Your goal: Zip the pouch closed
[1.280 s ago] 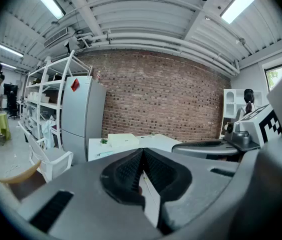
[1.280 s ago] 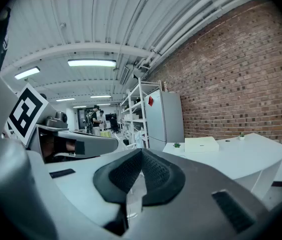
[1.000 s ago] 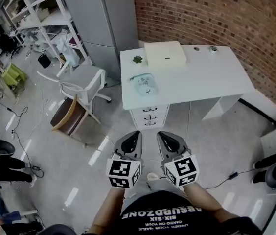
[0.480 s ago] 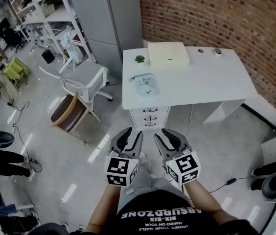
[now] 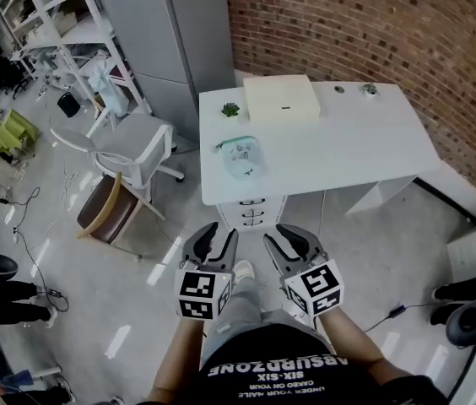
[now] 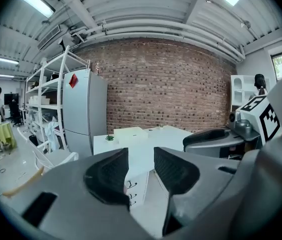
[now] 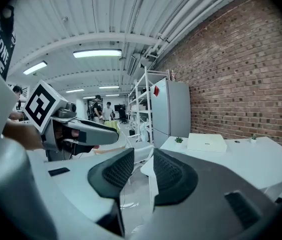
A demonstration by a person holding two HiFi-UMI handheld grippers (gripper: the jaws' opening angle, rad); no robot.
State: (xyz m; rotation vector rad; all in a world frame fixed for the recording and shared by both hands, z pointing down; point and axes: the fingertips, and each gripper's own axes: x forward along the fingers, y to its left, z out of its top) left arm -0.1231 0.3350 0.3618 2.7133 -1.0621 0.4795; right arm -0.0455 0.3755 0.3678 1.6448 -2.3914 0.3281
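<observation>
The pouch [image 5: 243, 156] is seen at the front left of the bench [image 5: 348, 142], well apart from both grippers. The fingers of the left gripper [image 5: 218, 233] have just been opened wide, those of the right gripper [image 5: 289, 239] are parted, and nothing is held. The bench should first be approached squarely.

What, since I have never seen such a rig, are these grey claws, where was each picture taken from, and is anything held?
No robot here: a person holds a gripper in each hand, the left gripper and the right gripper; the marker cubes are part of them. The head view looks down from the person's head. Each gripper view rides on its gripper, looking along its jaws. Ahead stands a white desk with a pale pouch, a white box and a small plant. Nothing is held: both pairs of jaws stand apart and empty, and the left ones have just been opening.
</observation>
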